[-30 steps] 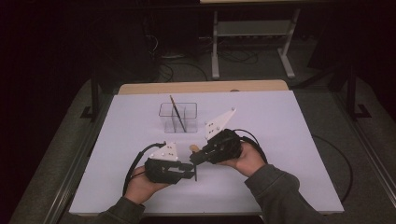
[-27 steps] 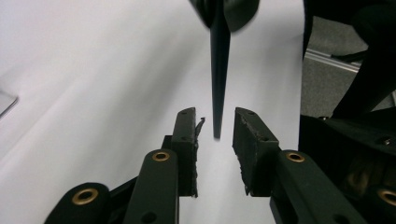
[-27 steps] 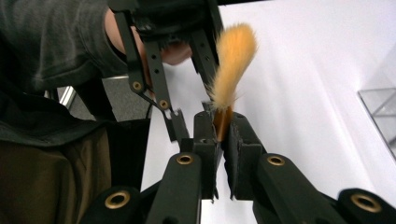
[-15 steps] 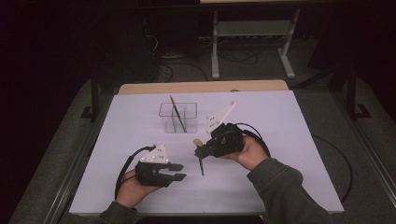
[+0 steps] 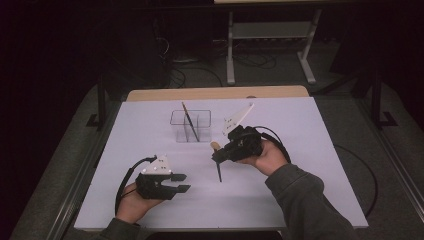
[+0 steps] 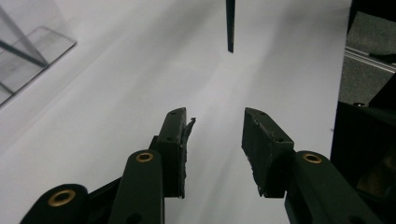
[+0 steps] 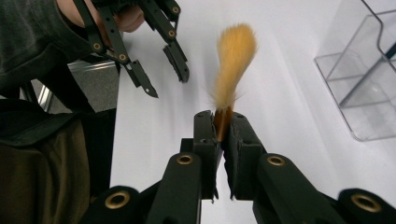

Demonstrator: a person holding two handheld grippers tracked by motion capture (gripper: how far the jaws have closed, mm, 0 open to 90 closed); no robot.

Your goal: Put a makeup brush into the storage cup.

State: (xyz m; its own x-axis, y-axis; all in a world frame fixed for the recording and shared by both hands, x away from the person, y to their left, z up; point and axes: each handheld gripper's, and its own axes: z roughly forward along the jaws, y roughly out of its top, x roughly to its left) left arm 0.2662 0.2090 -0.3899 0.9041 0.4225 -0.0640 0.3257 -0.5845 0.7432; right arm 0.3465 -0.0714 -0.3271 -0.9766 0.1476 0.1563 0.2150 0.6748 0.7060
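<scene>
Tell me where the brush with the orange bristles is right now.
The brush is clamped in the right gripper in the high view, held over the white table just in front of the clear holder, handle pointing down.

Both tongs are black, the left tongs [image 5: 176,182] at lower left and the right tongs [image 5: 220,154] at centre, each topped with a pale three-cornered plate and trailing a black cable. Brass-coloured rivets stud the linkages. Sleeves are dark grey.

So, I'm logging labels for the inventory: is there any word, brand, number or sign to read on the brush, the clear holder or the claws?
None can be read: the brush, the clear holder, the left claw and the right claw carry no legible marking.
</scene>
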